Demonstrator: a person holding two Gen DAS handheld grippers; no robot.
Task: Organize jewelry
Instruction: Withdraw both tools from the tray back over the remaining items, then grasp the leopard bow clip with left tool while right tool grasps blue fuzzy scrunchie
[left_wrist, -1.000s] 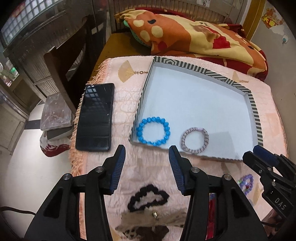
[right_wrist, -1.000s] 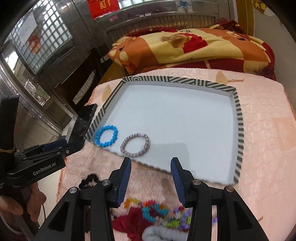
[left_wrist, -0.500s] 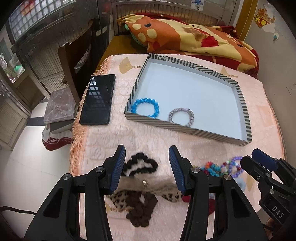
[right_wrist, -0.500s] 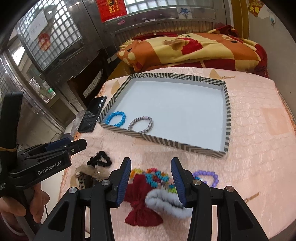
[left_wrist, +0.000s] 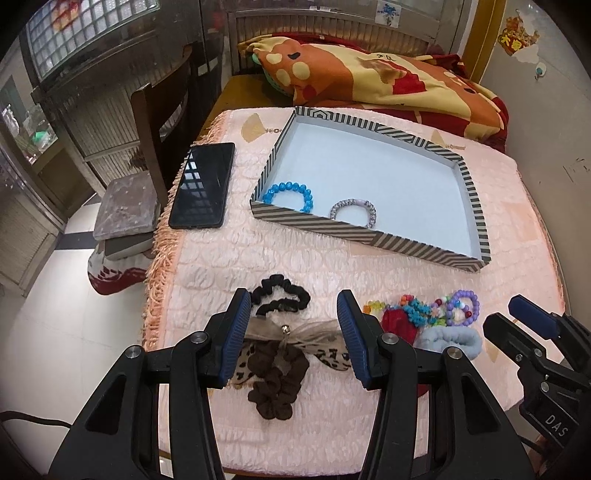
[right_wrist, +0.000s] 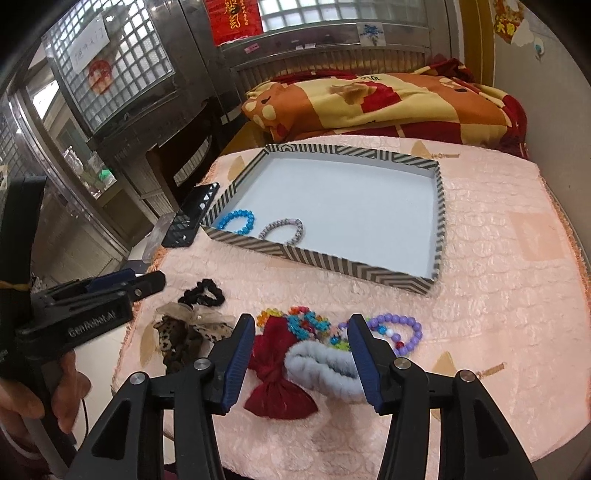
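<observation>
A striped tray (left_wrist: 369, 236) (right_wrist: 317, 260) on the pink cloth holds a blue bead bracelet (left_wrist: 290, 195) (right_wrist: 236, 221) and a silver-lilac bracelet (left_wrist: 354, 212) (right_wrist: 282, 230). In front of it lie a black scrunchie (left_wrist: 280, 295) (right_wrist: 203, 291), a leopard bow (left_wrist: 291, 339) (right_wrist: 188, 332), a brown scrunchie (left_wrist: 277, 384), a red bow (right_wrist: 277, 384), a grey-blue fluffy band (right_wrist: 321, 367) (left_wrist: 450, 341), mixed colourful bead bracelets (left_wrist: 417, 310) (right_wrist: 306, 325) and a purple bead bracelet (left_wrist: 463, 308) (right_wrist: 400, 332). My left gripper (left_wrist: 293, 339) is open and empty above the leopard bow. My right gripper (right_wrist: 301, 362) is open and empty above the red bow and fluffy band.
A black phone (left_wrist: 203, 184) (right_wrist: 190, 214) lies left of the tray near the fringed cloth edge. A chair (left_wrist: 155, 122) and a stone slab (left_wrist: 125, 201) stand left of the table. A patterned quilt (left_wrist: 369, 81) lies behind it.
Both grippers have pulled back from the tray toward the table's front edge. The pile of hair ties and bracelets has come into full view beneath them. Both stay open.
</observation>
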